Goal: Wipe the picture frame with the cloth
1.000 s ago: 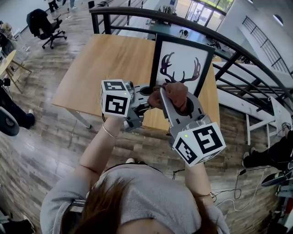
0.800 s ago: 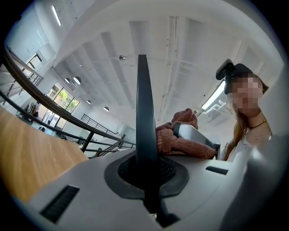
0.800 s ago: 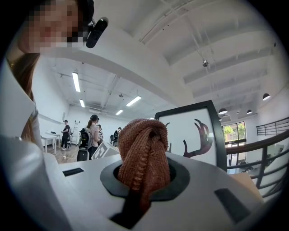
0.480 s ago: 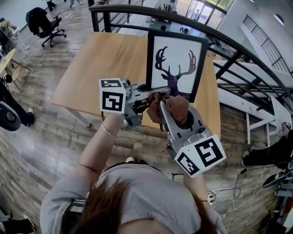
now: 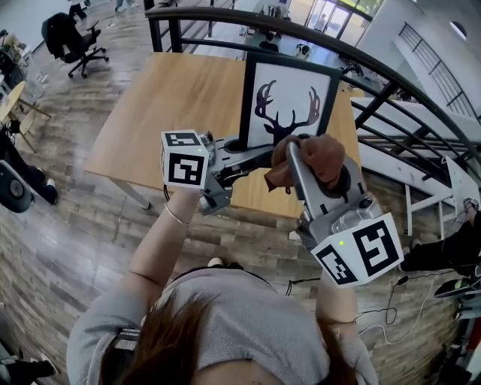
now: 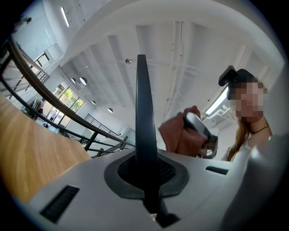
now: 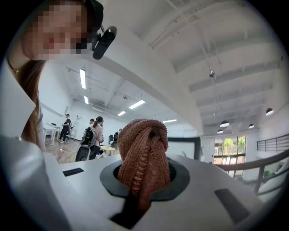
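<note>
Off the far left corner of the light wooden table (image 5: pixel 173 98), a black swivel office chair (image 5: pixel 71 41) stands on the plank floor. Over the middle of the table's near edge, the left gripper (image 5: pixel 252 156), grey with a black-and-white marker cube, reaches to the right. Its jaws are pressed onto the lower left corner of the black-rimmed picture frame (image 5: pixel 289 98). The left gripper view shows the frame's thin dark edge clamped upright between them.

The frame stands upright above the right half of the table, close to the near edge. Its white print of a dark antlered deer head faces the person. The frame's bottom edge is hidden behind the grippers, so I cannot tell whether it rests on the tabletop.

Further right over the table's near edge, the right gripper (image 5: pixel 297 154) has its jaws pinching a bunched rust-brown knitted cloth (image 5: pixel 327 154), and a wad of it bulges past the jaw tips. From above, the cloth overlaps the frame's lower right part. Whether the two touch cannot be judged.

A black metal railing (image 5: pixel 225 13) curves round the table's far and right sides.
</note>
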Motion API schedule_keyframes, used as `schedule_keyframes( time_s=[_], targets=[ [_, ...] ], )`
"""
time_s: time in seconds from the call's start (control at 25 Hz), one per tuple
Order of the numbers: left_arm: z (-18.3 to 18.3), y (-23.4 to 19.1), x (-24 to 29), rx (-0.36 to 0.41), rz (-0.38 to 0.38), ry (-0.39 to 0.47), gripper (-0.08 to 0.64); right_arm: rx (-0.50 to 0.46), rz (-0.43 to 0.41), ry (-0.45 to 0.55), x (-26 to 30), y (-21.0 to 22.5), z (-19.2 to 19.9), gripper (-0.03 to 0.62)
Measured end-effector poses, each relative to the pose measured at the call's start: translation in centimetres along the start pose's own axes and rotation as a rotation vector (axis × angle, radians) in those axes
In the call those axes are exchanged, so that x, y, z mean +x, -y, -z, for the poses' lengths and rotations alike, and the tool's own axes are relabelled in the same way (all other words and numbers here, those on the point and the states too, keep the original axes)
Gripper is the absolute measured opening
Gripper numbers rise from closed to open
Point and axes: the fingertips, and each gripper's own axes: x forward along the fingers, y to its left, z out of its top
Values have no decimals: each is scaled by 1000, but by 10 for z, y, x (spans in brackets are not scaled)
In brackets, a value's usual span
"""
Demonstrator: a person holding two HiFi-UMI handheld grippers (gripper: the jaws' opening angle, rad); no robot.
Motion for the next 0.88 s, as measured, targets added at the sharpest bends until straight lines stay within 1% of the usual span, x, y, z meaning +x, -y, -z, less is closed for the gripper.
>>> schedule_keyframes(
  time_s=[0.12,0.2,0.24,0.28,0.32,0.36,0.44,0.52,0.64,0.72,0.88],
  targets=[
    [4,-2,-2,10,-9,-35,16,-79,93,194,6,24,-67,57],
    [5,0,-1,16,-9,-51,16,-178,174,309,7,38,-104,57],
    [5,2,-1,18,-5,-55,16,-242,218,339,9,44,-116,57],
    [5,3,0,19,1,-56,16,-302,255,349,13,50,-123,57],
    [4,5,0,18,8,-55,16,-345,279,343,19,54,-125,57],
    [4,6,1,18,15,-53,15,-365,285,328,26,57,-123,57],
    [3,9,0,28,26,-58,16,-353,257,287,42,57,-110,57],
    [5,12,0,61,38,-76,15,-328,227,236,53,56,-92,57],
    [6,19,0,107,53,-82,17,-319,237,153,62,57,-69,57],
    [5,21,0,128,49,-81,17,-316,249,114,66,56,-60,57],
    [2,20,0,124,48,-55,17,-320,256,69,68,53,-49,57]
  ],
)
